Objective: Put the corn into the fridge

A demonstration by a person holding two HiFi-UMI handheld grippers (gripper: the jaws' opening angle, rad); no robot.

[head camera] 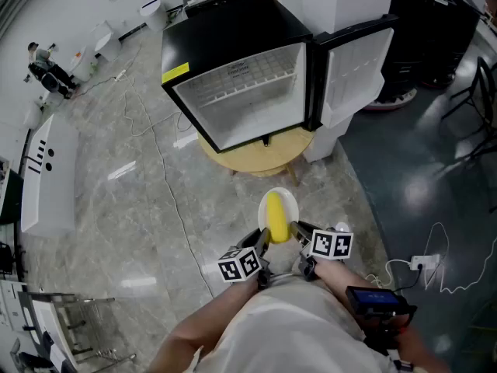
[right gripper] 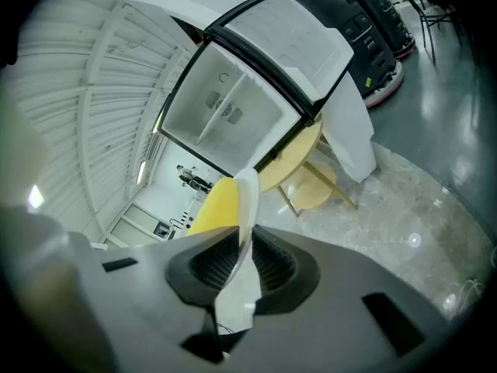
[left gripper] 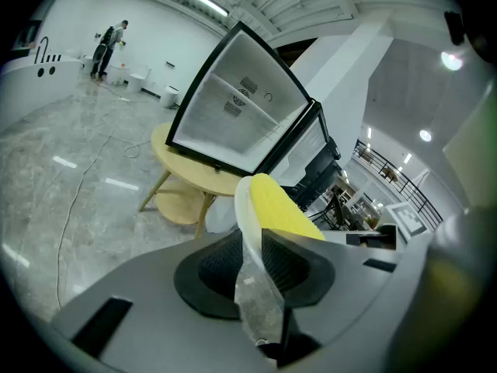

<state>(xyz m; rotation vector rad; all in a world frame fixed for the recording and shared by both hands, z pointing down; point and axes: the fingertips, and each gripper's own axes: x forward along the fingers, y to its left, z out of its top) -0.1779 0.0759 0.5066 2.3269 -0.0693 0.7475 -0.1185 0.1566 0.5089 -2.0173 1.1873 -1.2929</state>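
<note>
1. Close in front of your chest, you hold a white plate off the floor between both tools, and the corn lies on it, a yellow cob running from the plate's near edge toward its middle.
2. Your left gripper pinches the plate's near-left edge. In the left gripper view its jaws are pressed onto the thin rim, with the corn just past them.
3. Your right gripper pinches the near-right edge. In the right gripper view its jaws are clamped on the rim beside the corn.
4. Ahead of you, well apart from the plate, the fridge stands on a round wooden table, leaving the table's near edge bare.
5. Its door is swung open to the right, and the white interior faces you.
</note>
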